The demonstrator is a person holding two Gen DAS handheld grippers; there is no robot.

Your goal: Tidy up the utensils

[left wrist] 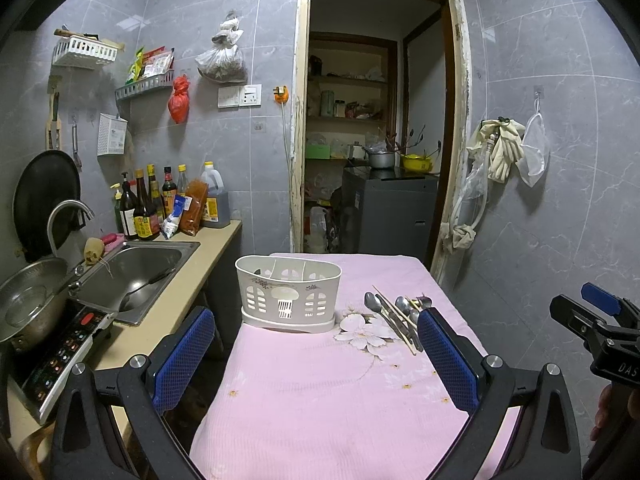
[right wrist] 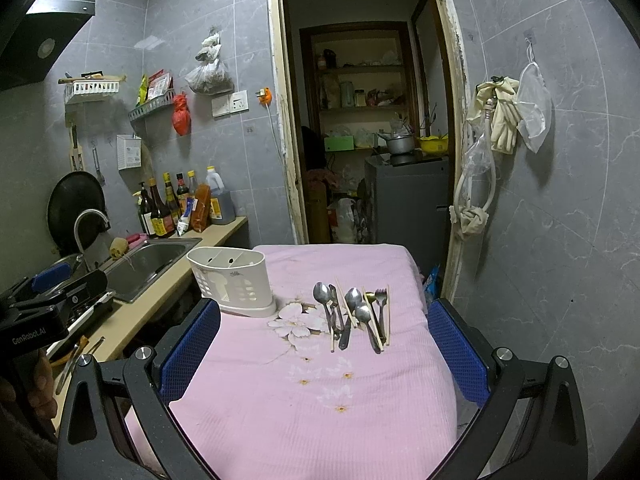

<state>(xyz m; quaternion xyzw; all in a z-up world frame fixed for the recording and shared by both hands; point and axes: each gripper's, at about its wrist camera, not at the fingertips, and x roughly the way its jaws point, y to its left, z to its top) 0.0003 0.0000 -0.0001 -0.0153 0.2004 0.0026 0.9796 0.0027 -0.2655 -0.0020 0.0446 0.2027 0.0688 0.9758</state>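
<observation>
Pink cloth with a printed flower covers the bench (right wrist: 320,420) in front of me, and this is the biggest thing in both of my views. On its far left part stands the white plastic holder (right wrist: 232,280), upright on its own drip tray, with dividers inside; as far as I can see into it, the compartments have nothing in them. To the right of the holder, near it but not touching, lie the utensils (right wrist: 354,314) in one loose row on the cloth: several metal spoons (right wrist: 321,293), a small fork (right wrist: 382,298) at the right end, and thin wooden chopsticks (right wrist: 334,316) lying between and partly over them. I cannot tell the exact number of each kind, because the handles cross each other. My left fingers (left wrist: 316,360) are spread wide and hold nothing; they hang low over the near side of the bench, with the holder just ahead between them. My right fingers (right wrist: 324,354) are spread wide too and are also empty, and the row of utensils lies ahead between them, nearer to the right one. I judge the task to be at its very beginning: no piece is in the holder yet, and every spoon, the fork and the chopsticks are left to be picked from the cloth and put into the compartments, probably each kind in its own one.
</observation>
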